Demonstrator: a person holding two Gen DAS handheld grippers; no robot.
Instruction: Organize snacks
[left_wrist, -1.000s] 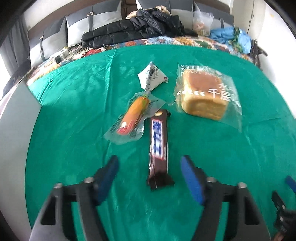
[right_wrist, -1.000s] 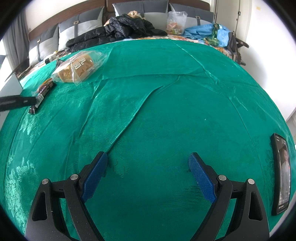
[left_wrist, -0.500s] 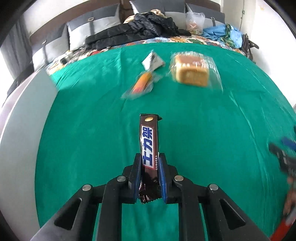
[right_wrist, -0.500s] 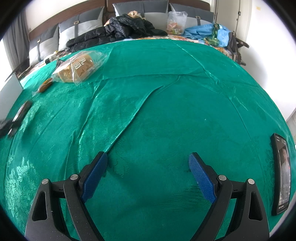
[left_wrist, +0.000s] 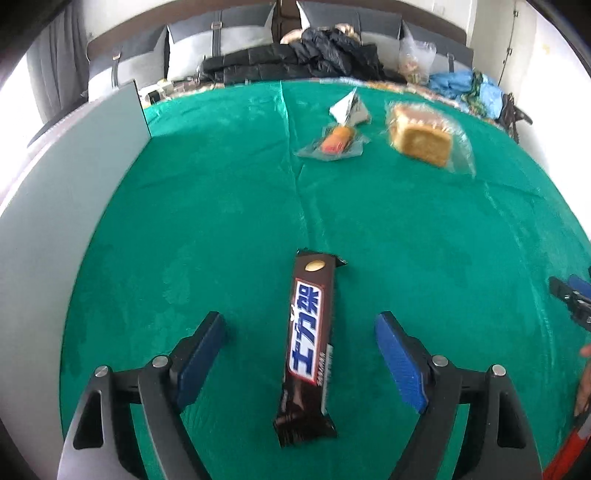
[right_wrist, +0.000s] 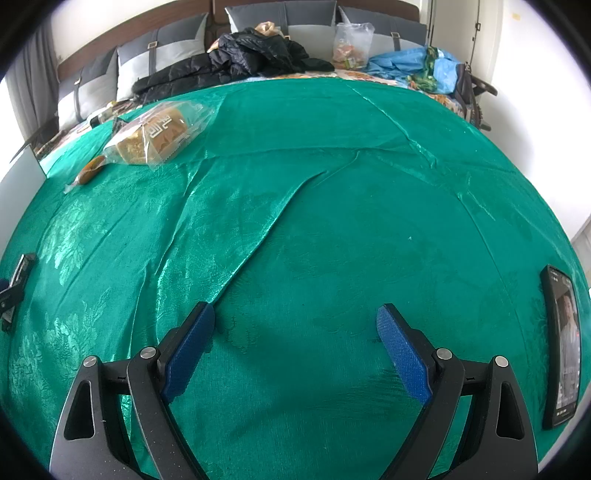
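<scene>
A dark brown chocolate bar with a blue and white label lies lengthwise on the green cloth, between the fingers of my left gripper. The jaws are opening and the blue pads stand well clear of the bar on both sides. Farther off lie a sausage in clear wrap, a small white packet and a bagged bread loaf. My right gripper hovers open over bare cloth with nothing between its fingers. The bread and sausage show at the far left of the right wrist view.
A grey box wall borders the cloth on the left. A phone lies at the right edge. Black jackets, cushions and bags pile up behind the cloth. The right gripper's tip shows at the left wrist view's right edge.
My left gripper closed on the chocolate bar, carried it back toward the near side away from the other snacks, and has now spread its jaws off it. The right gripper stayed still.
</scene>
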